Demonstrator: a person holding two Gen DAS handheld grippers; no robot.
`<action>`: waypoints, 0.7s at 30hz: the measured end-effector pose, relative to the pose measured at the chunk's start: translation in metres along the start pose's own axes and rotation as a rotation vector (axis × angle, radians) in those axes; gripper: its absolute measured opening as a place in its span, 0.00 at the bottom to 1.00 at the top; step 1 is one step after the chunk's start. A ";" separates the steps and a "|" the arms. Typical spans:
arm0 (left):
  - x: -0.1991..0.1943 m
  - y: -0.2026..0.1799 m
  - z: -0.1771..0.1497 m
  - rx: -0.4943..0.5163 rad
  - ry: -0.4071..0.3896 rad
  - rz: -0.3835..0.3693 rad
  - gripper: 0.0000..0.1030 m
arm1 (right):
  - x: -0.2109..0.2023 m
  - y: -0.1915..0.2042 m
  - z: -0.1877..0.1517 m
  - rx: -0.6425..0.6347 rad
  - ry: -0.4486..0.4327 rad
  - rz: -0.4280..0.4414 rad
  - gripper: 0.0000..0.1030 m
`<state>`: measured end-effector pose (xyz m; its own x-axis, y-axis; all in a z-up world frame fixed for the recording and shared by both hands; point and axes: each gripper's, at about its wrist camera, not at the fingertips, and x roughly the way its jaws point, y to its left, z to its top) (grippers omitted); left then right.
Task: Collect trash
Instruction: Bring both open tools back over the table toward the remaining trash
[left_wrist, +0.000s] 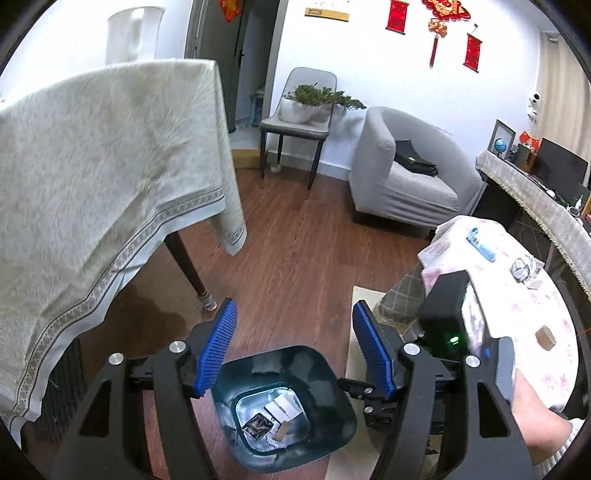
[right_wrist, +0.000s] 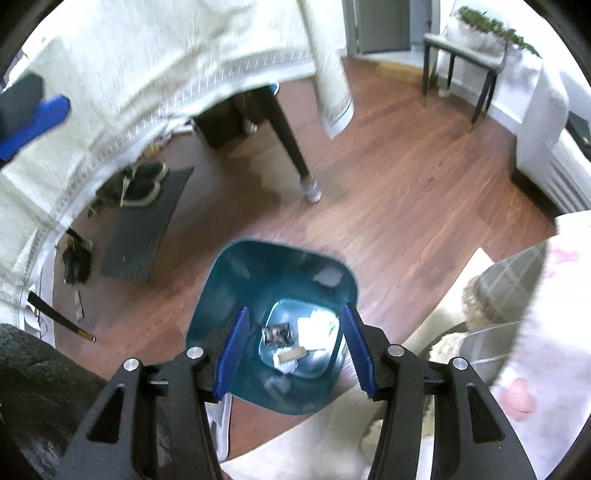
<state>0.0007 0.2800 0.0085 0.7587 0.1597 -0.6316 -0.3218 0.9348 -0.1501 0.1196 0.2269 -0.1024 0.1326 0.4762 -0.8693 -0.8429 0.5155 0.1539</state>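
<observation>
1. Far left in the left wrist view there's a table under a pale tablecloth (left_wrist: 92, 177), its cloth hanging way down. One dark table leg (left_wrist: 186, 264) stands on the wooden floor (left_wrist: 295, 258), not far from the bin.
2. Under that table, the right wrist view shows a dark mat (right_wrist: 144, 225) with a pair of shoes (right_wrist: 142, 182) at its far end. It's pretty blurry there, so the small stuff beside the mat I can't make out.
3. Middle: the teal bin (left_wrist: 325, 373) sits on the floor, open top. The trash is already at the bottom of it: a dark wrapper (right_wrist: 277, 334), white paper bits (right_wrist: 314, 326) and a small tan piece (right_wrist: 291, 355).
4. Left gripper (left_wrist: 293, 347) hangs above the bin, tilted down, jaws apart with nothing between them.
5. Right gripper (right_wrist: 295, 350) points steeply down straight over the bin's mouth, jaws partway apart and empty.
6. Further back, a chair (left_wrist: 295, 125) with a potted plant (left_wrist: 314, 99) on its seat, then a grey armchair (left_wrist: 406, 173).
7. Far right: a low table with a pink floral cloth (left_wrist: 550, 306), with a blue item (left_wrist: 480, 245), crumpled scrap (left_wrist: 522, 269) and a small brown block (left_wrist: 546, 336) on it. A hand (left_wrist: 535, 417) grips the right gripper's handle in front of it.
</observation>
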 end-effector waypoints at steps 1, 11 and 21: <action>-0.001 -0.002 0.001 0.000 -0.004 -0.004 0.66 | -0.008 -0.003 0.000 0.004 -0.022 -0.003 0.52; 0.000 -0.042 0.012 0.023 -0.016 -0.047 0.74 | -0.074 -0.039 -0.008 0.032 -0.161 -0.076 0.52; 0.010 -0.104 0.010 0.111 -0.015 -0.115 0.86 | -0.132 -0.081 -0.038 0.081 -0.233 -0.181 0.56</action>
<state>0.0474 0.1878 0.0251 0.7957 0.0534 -0.6033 -0.1681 0.9764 -0.1353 0.1509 0.0952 -0.0183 0.4005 0.5168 -0.7566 -0.7514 0.6578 0.0515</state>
